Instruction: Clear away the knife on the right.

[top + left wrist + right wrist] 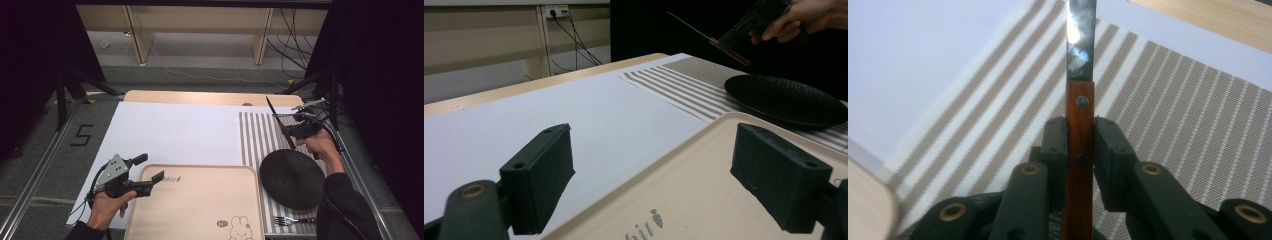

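A knife (pixel 1080 90) with a brown wooden handle and a steel blade is clamped between the jaws of my right gripper (pixel 1080 145), blade pointing away from me. In the high view the right gripper (pixel 292 131) holds the knife (pixel 273 111) above the striped placemat (pixel 255 135), beyond the black plate (pixel 292 178). My left gripper (pixel 147 169) is open at the left top corner of the beige tray (pixel 200 205), with nothing between its fingers. In the left gripper view its jaws stand wide apart over the tray's (pixel 704 165) edge, and the knife (pixel 696 32) is in the air far off.
A fork (pixel 292 220) lies on the placemat in front of the black plate (pixel 784 100). A white sheet (pixel 170 132) covers the table's middle and left. Black curtains hang on both sides, and stand legs and cables are on the floor beyond the table.
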`<state>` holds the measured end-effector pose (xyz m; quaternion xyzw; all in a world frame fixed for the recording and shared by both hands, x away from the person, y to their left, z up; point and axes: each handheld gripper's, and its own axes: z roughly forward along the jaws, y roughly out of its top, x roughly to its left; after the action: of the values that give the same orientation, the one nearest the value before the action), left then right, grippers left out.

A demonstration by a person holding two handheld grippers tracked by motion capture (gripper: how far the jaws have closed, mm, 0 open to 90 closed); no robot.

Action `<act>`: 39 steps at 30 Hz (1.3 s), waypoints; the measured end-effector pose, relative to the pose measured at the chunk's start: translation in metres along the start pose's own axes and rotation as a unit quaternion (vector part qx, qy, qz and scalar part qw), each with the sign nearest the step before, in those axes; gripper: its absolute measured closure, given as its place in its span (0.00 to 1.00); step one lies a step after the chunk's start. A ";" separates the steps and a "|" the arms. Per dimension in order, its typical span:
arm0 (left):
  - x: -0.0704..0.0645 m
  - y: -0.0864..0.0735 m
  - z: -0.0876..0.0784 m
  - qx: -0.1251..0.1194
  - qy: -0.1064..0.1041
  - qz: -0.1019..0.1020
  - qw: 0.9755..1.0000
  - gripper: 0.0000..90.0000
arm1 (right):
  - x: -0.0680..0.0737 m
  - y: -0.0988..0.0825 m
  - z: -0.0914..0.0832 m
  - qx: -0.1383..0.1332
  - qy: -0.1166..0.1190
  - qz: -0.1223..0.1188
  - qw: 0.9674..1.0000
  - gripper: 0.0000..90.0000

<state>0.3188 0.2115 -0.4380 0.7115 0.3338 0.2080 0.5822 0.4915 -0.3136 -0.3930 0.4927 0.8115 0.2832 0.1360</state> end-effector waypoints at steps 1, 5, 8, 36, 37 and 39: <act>0.000 0.000 0.000 0.000 0.000 -0.002 1.000 0.18 | 0.002 -0.001 -0.002 -0.001 0.002 0.002 1.000 0.86; 0.001 0.000 0.000 0.000 0.002 -0.001 1.000 0.18 | 0.011 -0.004 -0.006 -0.022 0.027 0.004 0.999 0.86; 0.001 -0.001 -0.001 0.001 0.002 0.000 1.000 0.18 | 0.020 -0.009 -0.008 -0.042 0.047 0.011 0.998 0.86; 0.000 0.000 -0.003 -0.015 0.006 0.005 1.000 0.18 | 0.093 -0.034 -0.031 -0.107 0.137 0.022 0.985 0.86; -0.001 0.000 -0.003 -0.015 0.007 0.005 1.000 0.18 | 0.095 -0.036 -0.032 -0.107 0.139 0.021 0.984 0.86; -0.001 0.000 -0.003 -0.015 0.008 0.006 1.000 0.18 | 0.103 -0.040 -0.034 -0.106 0.142 0.017 0.984 0.86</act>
<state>0.3162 0.2128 -0.4371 0.7028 0.3310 0.2219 0.5893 0.3961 -0.2481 -0.3839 0.4439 0.7793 0.4374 0.0662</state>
